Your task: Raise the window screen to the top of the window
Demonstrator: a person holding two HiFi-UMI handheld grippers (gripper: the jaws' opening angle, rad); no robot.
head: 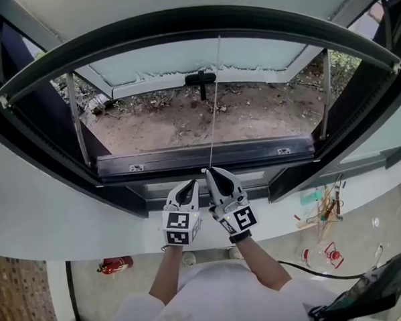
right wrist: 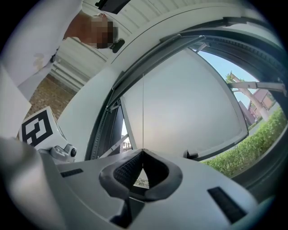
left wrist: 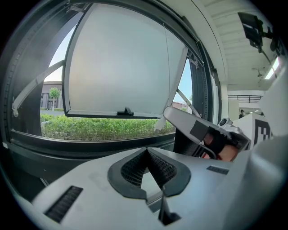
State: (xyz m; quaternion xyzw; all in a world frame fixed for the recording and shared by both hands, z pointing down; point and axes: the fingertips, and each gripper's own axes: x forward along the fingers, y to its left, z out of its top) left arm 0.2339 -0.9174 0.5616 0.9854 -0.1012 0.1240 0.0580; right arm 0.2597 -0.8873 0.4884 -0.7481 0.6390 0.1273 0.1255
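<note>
Both pairs of fingers are closed: your right gripper (head: pixel 209 170) pinches the thin cord (head: pixel 214 102), likely to control the screen's travel; your left gripper (head: pixel 190 184) waits empty alongside.

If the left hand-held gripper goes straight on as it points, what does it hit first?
Probably the dark lower window frame, right beyond the shut left hand-held gripper; depth is unclear, so it may pass just above.

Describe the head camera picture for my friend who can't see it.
Seen from above, the right gripper pinches a thin cord running up an open window. The left gripper is shut beside it, holding nothing; bare dirt lies outside.
</note>
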